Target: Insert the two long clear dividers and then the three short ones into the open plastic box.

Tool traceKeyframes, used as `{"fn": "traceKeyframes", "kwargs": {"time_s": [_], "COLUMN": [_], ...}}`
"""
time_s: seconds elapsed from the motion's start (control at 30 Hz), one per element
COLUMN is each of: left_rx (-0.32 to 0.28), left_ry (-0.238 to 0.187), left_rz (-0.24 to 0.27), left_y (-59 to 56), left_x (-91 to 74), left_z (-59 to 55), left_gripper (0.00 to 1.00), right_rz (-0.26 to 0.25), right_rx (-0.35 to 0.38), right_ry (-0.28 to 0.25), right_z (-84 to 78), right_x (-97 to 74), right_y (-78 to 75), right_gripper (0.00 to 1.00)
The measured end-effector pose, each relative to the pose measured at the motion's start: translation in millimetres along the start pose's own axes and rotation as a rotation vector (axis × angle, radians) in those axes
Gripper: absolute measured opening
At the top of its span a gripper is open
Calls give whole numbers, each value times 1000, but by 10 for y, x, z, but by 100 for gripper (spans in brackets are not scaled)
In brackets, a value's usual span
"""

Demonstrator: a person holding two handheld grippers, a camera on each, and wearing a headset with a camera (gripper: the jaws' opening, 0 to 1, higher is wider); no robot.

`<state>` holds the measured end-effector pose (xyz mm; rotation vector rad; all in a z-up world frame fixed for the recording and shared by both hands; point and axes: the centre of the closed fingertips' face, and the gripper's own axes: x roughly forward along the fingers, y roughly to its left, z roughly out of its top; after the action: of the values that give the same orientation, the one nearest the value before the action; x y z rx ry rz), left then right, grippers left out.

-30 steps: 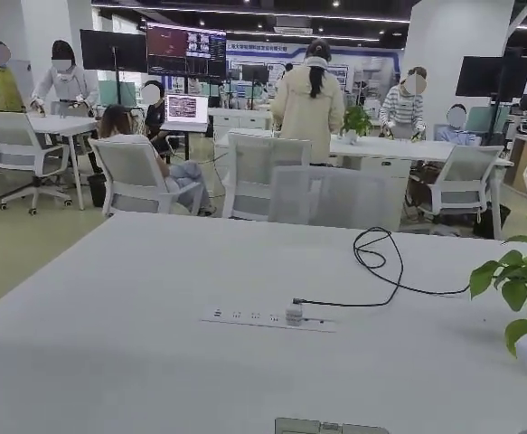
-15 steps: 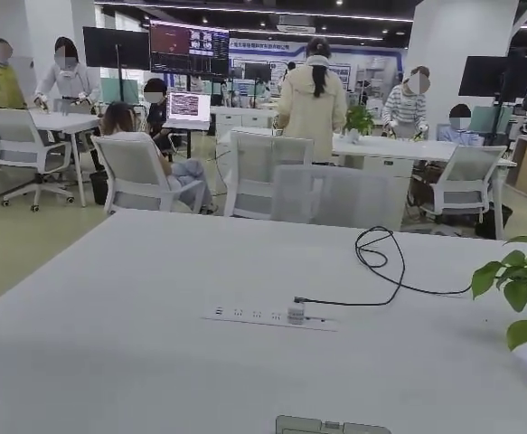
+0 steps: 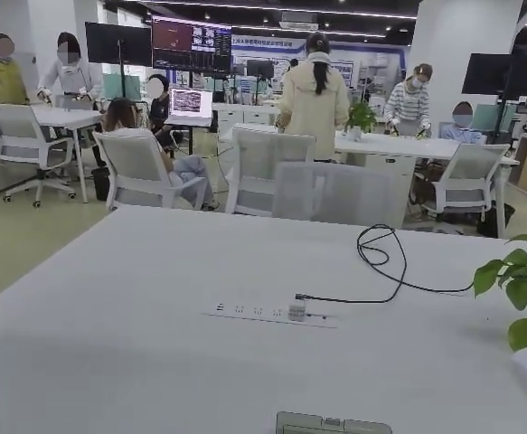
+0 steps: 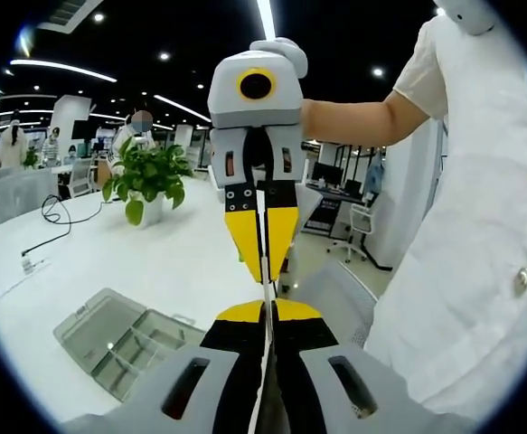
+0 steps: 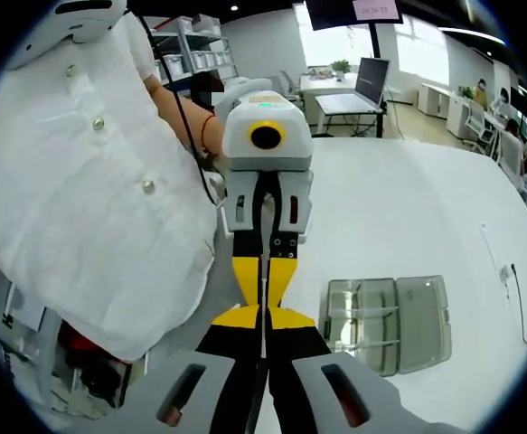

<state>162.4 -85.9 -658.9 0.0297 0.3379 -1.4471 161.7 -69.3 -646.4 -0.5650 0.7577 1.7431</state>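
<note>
An open clear plastic box lies flat on the white table, lid folded out beside it. One half of the box shows cross partitions, and its far rim peeks in at the bottom of the head view. My left gripper is shut, with nothing visible between its jaws. Facing it tip to tip is my right gripper, also shut. In the right gripper view the same meeting appears: right gripper below, left gripper above. Both hang over the table edge beside the box.
A power strip sits mid-table with a black cable looping away from it. A potted plant stands at the right edge, also the plant. Several people and office chairs are beyond the table. A person in a white shirt stands close.
</note>
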Motion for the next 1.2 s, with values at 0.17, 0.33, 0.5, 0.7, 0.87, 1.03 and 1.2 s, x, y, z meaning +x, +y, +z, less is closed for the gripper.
{"fn": "traceKeyframes", "kwargs": {"time_s": [0.17, 0.33, 0.5, 0.7, 0.87, 1.03, 1.2], "left_rx": [-2, -7, -13, -25, -32, -45, -55], "left_ry": [9, 11, 21, 36, 44, 57, 81], "left_rz": [8, 27, 60, 96, 132, 166, 217], "left_y": [14, 49, 112, 178, 245, 327, 436], "left_x": [-2, -26, -78, -158, -239, -319, -420], "left_z": [-25, -48, -108, -187, -242, -323, -436], "left_gripper": [4, 9, 16, 23, 27, 35, 45], "right_rz": [-6, -16, -42, -84, -131, -170, -203], "right_rx": [0, 2, 4, 13, 22, 21, 21], "right_ry": [3, 4, 8, 23, 45, 88, 123], "right_z": [-5, -20, -47, -107, -181, -322, -441], "right_x": [-12, -39, -89, -146, -169, -158, -131], "right_y": [-20, -45, -109, -217, -345, -494, -642], "right_gripper": [3, 3, 3, 3, 3, 3, 3]}}
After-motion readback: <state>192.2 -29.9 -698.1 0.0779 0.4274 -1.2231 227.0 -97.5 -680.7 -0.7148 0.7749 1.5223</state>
